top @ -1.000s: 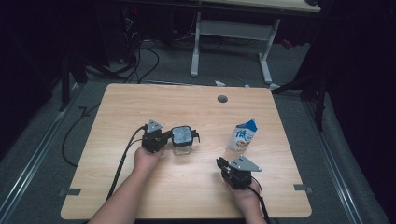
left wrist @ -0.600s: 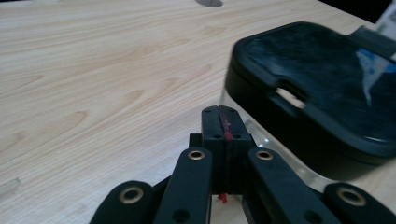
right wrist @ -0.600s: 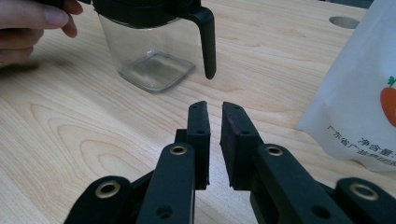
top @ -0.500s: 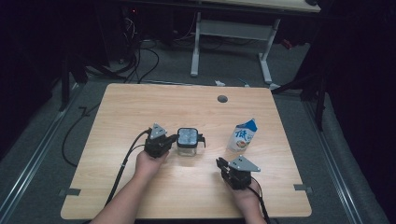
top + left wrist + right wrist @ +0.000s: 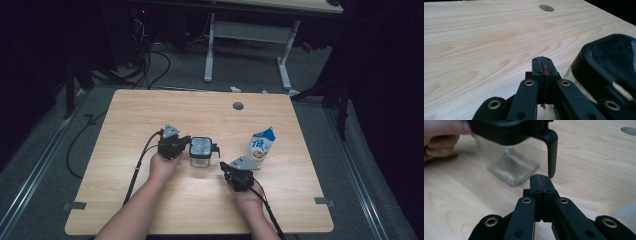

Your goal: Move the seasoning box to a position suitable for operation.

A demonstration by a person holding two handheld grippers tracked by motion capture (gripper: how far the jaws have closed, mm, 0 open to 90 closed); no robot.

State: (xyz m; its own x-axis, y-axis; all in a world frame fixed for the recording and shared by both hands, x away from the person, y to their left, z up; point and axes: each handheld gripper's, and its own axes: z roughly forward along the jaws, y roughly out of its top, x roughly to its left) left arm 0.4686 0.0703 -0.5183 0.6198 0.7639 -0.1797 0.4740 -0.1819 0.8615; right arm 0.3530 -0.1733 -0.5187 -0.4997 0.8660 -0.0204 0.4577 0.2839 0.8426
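Jar (image 5: 201, 152) upright on table (image 5: 130, 115), handle toward right gripper (image 5: 224, 167), both grippers closed on nothing, left gripper (image 5: 187, 140) beside lid.

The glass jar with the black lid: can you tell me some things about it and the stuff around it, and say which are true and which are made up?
1. The glass jar stands upright on the wooden table. True.
2. The jar's black lid is lying on the table next to it. False: the lid sits on top of the jar.
3. The left tool has its jaws shut with nothing between them. True.
4. The right tool is squeezing the jar's handle. False: its jaws have just closed on nothing, and the handle is just in front of them.
5. The milk carton has fallen over. False: it stands upright, to the right of the jar.
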